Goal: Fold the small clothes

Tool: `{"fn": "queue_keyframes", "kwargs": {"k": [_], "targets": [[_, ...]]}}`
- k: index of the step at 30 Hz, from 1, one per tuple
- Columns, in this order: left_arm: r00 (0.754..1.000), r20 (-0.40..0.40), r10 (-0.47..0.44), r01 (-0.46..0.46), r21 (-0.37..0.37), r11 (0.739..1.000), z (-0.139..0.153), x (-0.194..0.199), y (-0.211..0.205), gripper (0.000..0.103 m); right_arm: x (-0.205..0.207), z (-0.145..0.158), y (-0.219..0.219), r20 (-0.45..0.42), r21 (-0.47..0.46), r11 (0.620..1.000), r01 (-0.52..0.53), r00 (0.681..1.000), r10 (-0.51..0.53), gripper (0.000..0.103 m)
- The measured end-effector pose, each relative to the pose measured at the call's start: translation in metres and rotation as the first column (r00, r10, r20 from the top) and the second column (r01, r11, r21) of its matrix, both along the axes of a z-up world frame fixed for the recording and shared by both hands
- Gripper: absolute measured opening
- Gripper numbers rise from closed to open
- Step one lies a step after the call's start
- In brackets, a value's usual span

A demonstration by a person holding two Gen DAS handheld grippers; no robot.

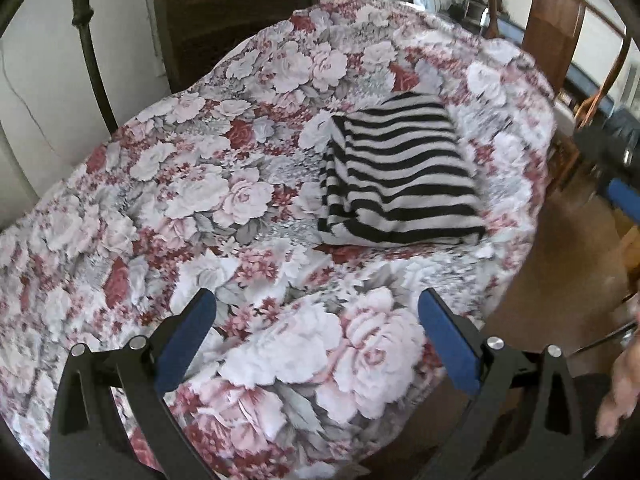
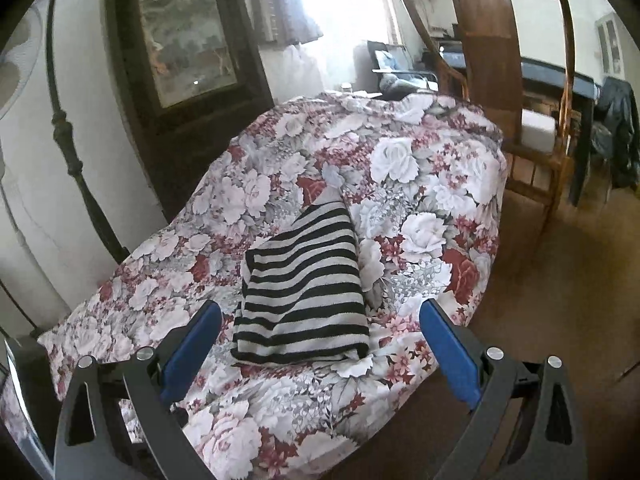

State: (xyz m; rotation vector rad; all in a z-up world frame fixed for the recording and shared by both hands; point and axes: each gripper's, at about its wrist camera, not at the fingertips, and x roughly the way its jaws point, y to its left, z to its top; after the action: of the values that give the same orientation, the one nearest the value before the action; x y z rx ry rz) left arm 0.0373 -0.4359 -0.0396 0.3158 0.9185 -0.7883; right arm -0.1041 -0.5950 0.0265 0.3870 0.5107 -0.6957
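A black-and-white striped garment [image 1: 400, 172] lies folded into a compact bundle on the floral bedspread [image 1: 200, 184], toward the bed's right side. My left gripper [image 1: 316, 336] hovers open above the bedspread, well short of the garment, nothing between its blue pads. In the right wrist view the striped garment [image 2: 304, 296] sits just ahead of my right gripper [image 2: 320, 340], which is open and empty, its pads standing on either side of the bundle's near end without touching it. The right gripper's blue pad [image 1: 622, 200] shows at the right edge of the left wrist view.
A dark metal bedpost [image 2: 68, 152] and white wall stand to the left. A dark framed picture [image 2: 184, 28] hangs behind the bed. A wooden chair [image 2: 500, 80] stands at the right beyond the bed edge, over brown floor [image 2: 560, 300]. A hand [image 1: 624, 384] shows at the lower right.
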Motion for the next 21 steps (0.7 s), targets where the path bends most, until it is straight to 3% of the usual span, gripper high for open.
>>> {"fn": "queue_keyframes", "kwargs": {"k": [6, 9, 15, 18, 21], "targets": [[0.995, 0.090, 0.039, -0.040, 0.012, 0.999, 0.021, -0.009, 0.012, 0.098, -0.013, 0.007, 0.025, -0.009, -0.032, 0.999, -0.042, 0.999, 0.042, 0.100], [0.996, 0.071, 0.044, -0.042, -0.034, 0.999, 0.033, -0.009, 0.020, 0.098, -0.023, 0.012, 0.035, 0.004, -0.058, 0.997, -0.042, 0.999, 0.043, 0.100], [0.998, 0.052, 0.045, -0.040, -0.098, 0.994, 0.050, -0.014, 0.032, 0.098, -0.040, 0.023, 0.047, 0.065, -0.111, 0.992, 0.064, 0.996, -0.057, 0.100], [0.996, 0.076, 0.038, -0.031, -0.094, 0.995, 0.057, -0.021, 0.033, 0.098, -0.049, 0.028, 0.055, 0.125, -0.140, 0.987, 0.079, 0.990, -0.061, 0.100], [0.994, 0.110, 0.018, -0.006, -0.109, 0.994, 0.065, -0.031, 0.034, 0.098, -0.045, 0.028, 0.058, 0.092, -0.146, 0.988, 0.044, 0.995, -0.030, 0.100]]}}
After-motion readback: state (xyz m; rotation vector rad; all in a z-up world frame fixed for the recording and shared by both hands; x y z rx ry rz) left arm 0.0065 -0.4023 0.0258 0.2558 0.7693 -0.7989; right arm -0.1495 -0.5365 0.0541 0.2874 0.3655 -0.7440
